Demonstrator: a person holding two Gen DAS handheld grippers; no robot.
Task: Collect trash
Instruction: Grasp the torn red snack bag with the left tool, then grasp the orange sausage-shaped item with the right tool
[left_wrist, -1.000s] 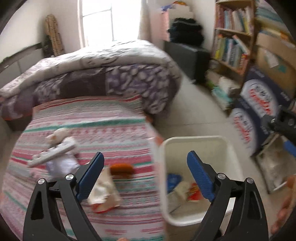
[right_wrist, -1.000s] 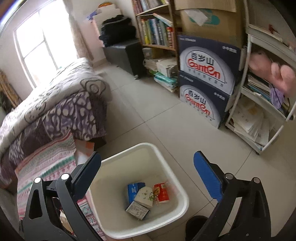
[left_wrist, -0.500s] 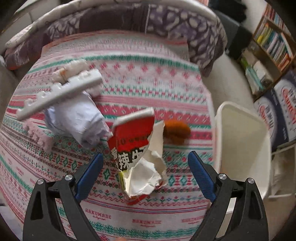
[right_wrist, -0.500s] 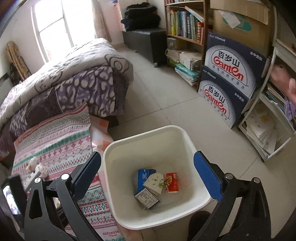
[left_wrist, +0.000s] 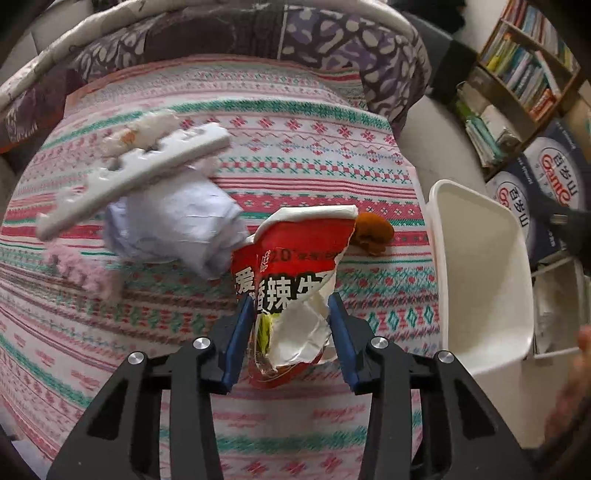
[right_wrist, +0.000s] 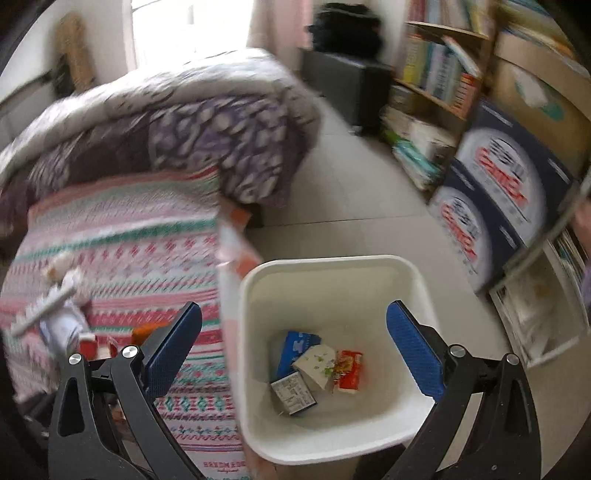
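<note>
So the bed (left_wrist: 295, 122) with its striped blanket is where the junk is scattered, and the white trash bin (left_wrist: 480, 266) sits on the floor right against the bed edge, handy for a short carry. It already has a few wrappers in the bottom, seen from my right side. My right claw (right_wrist: 295, 354) hangs spread wide with nothing in it, right over the bin. My left claw (left_wrist: 291, 328) is clenched around the lower end of a torn red snack wrapper (left_wrist: 291, 266), pinching it by the sides so the floppy thing stands up. Beside it on the blanket: a crumpled paper wad (left_wrist: 173, 229), a white power strip (left_wrist: 136, 173) on top of it, and a small orange scrap (left_wrist: 373, 232) just behind the wrapper.
</note>
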